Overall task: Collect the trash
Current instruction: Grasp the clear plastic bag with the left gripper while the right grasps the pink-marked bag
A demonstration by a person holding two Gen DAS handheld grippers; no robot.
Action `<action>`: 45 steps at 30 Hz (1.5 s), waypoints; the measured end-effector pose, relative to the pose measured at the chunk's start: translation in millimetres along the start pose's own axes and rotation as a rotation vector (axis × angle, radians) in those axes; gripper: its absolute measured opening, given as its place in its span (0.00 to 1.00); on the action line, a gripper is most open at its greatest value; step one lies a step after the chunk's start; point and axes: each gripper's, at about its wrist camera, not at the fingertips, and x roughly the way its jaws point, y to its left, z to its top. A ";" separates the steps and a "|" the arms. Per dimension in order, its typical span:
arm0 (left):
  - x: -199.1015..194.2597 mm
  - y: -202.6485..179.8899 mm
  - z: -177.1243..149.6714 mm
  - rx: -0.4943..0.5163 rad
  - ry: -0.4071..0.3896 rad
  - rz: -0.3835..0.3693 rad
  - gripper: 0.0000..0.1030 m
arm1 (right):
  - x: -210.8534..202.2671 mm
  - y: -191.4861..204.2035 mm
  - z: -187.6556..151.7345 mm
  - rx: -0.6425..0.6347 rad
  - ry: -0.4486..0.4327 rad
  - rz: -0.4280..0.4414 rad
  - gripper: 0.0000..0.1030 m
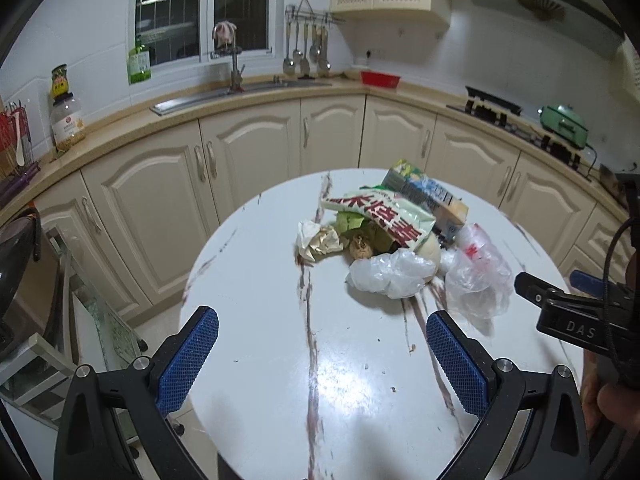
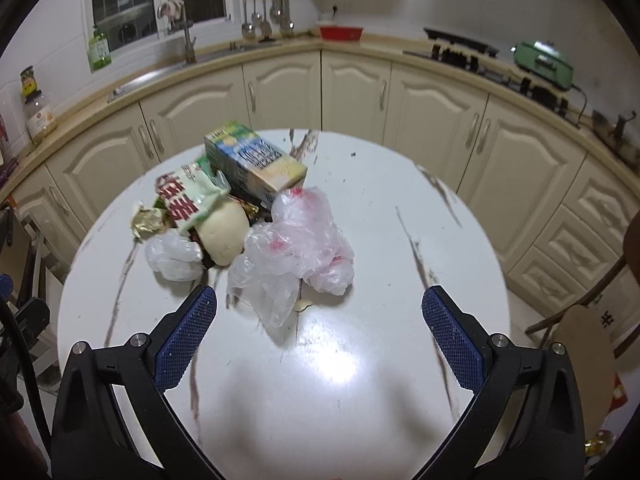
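Observation:
A pile of trash lies on the round white marble table. It holds a green and red snack bag, a drink carton, a crumpled paper wad, a pale bun and clear plastic bags. My left gripper is open and empty, hovering short of the pile. My right gripper is open and empty, just short of the clear bags; it also shows at the right edge of the left wrist view.
Cream kitchen cabinets curve behind the table with a sink, red basin, gas stove and green cooker. A wooden chair stands at the right. A glass rack stands at the left.

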 end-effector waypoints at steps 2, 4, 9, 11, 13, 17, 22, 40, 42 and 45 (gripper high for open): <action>16.2 -3.1 6.9 0.000 0.023 -0.002 0.99 | 18.9 -1.1 4.9 0.001 0.034 0.011 0.97; 32.7 -6.5 14.3 -0.004 0.051 -0.007 0.99 | 35.8 -0.9 10.3 0.001 0.060 0.027 0.97; 67.3 -17.0 25.1 0.001 0.087 -0.021 0.99 | 64.6 -4.6 24.3 0.014 0.095 0.059 0.96; 80.7 -21.7 28.1 0.006 0.102 -0.025 0.99 | 72.3 -9.9 29.9 0.031 0.099 0.079 0.96; 95.5 -26.1 31.2 0.011 0.115 -0.029 0.99 | 80.5 -16.4 35.9 0.051 0.107 0.096 0.95; 123.5 -37.0 36.8 0.021 0.138 -0.033 0.99 | 96.5 -25.8 46.1 0.074 0.135 0.140 0.85; 156.1 -44.4 42.0 0.039 0.173 -0.031 0.98 | 121.0 -25.8 47.0 0.042 0.192 0.160 0.60; 157.3 -25.9 26.6 0.047 0.169 -0.191 0.44 | 72.3 -83.9 26.3 0.216 0.110 0.259 0.47; 147.3 -22.9 21.8 0.049 0.159 -0.190 0.44 | 67.5 -88.8 24.7 0.229 0.099 0.271 0.46; 131.0 -24.1 17.1 0.054 0.142 -0.184 0.43 | 59.1 -94.7 19.7 0.254 0.083 0.302 0.46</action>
